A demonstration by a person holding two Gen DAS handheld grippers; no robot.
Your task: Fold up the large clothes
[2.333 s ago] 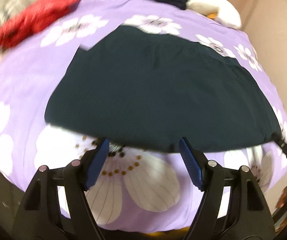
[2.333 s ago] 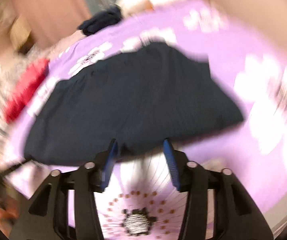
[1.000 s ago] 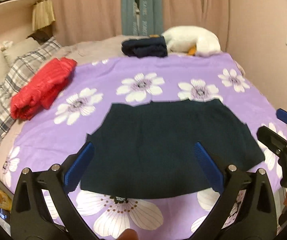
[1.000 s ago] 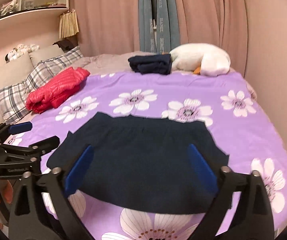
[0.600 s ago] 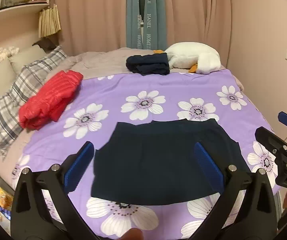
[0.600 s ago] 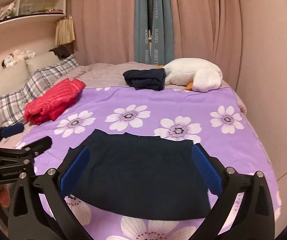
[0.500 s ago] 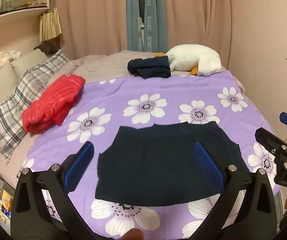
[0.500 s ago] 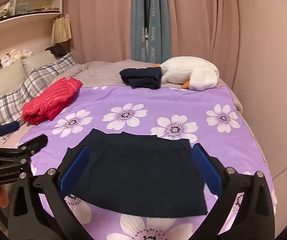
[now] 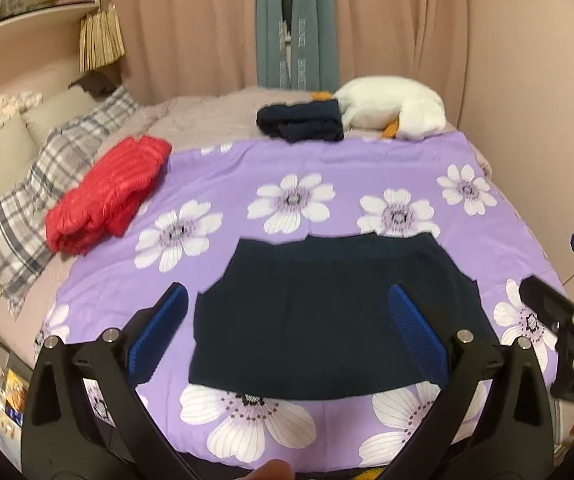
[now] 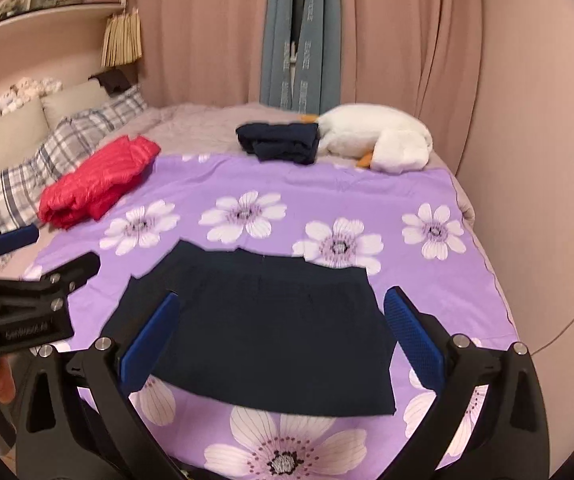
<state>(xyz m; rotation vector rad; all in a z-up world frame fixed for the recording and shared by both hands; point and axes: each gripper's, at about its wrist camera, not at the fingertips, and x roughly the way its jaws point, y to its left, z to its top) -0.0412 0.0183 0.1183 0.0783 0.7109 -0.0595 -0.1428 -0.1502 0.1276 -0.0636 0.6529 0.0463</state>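
Both claws had drawn back and upward from the bed since two seconds earlier, when their blue pads sat at the near hem of the dark garment (image 9: 335, 316); the left claw (image 9: 285, 338) hung with its jaws wide apart and empty, and the right claw (image 10: 281, 338) likewise stood spread and held nothing; the garment lay flat, apart from both claws, on the purple flowered bedspread (image 9: 367, 168) near the bed's front edge; a red puffer jacket (image 9: 107, 194) rested folded beside the plaid pillow (image 9: 35, 208) at the left; a folded navy bundle (image 9: 301, 122) sat touching a white plush duck (image 9: 391, 106) at the far side, before pink curtains (image 10: 207, 32).
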